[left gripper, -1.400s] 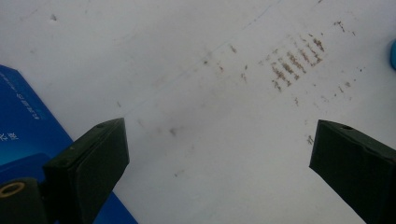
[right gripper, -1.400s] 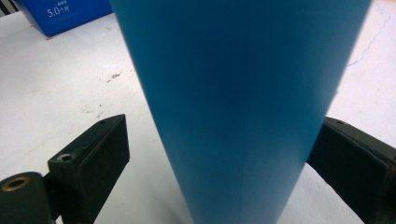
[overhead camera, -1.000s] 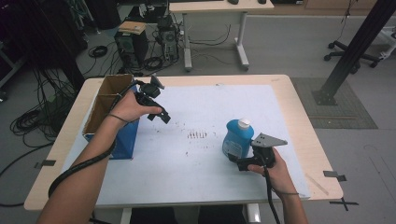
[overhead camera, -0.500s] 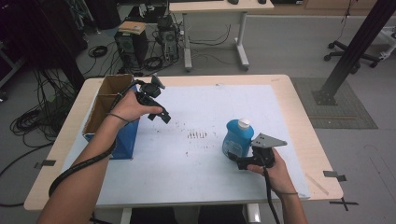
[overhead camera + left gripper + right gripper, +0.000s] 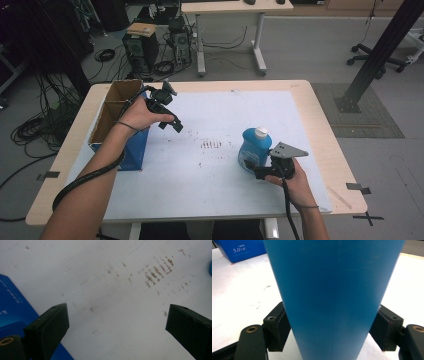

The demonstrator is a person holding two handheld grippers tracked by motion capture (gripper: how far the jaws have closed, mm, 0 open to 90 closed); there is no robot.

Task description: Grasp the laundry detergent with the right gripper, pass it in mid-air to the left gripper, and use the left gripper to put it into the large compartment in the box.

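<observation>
Right gripper (image 5: pixel 329 340) jaws, just closing, now press both flanks of the upright blue bottle (image 5: pixel 332 297) between them; left gripper (image 5: pixel 117 335) gapes empty; squeeze evenly, lift straight.

Probably a lab: black desktop computer towers (image 5: pixel 150 47) and tangled black cables (image 5: pixel 37 127) crowd the grey floor behind the pale wooden table (image 5: pixel 320 125).

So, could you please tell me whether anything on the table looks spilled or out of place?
Only the brownish marks stand out: short rows of smudges staining the white table cover near its middle, left of the upright blue bottle. Nothing looks toppled or spilled.
</observation>
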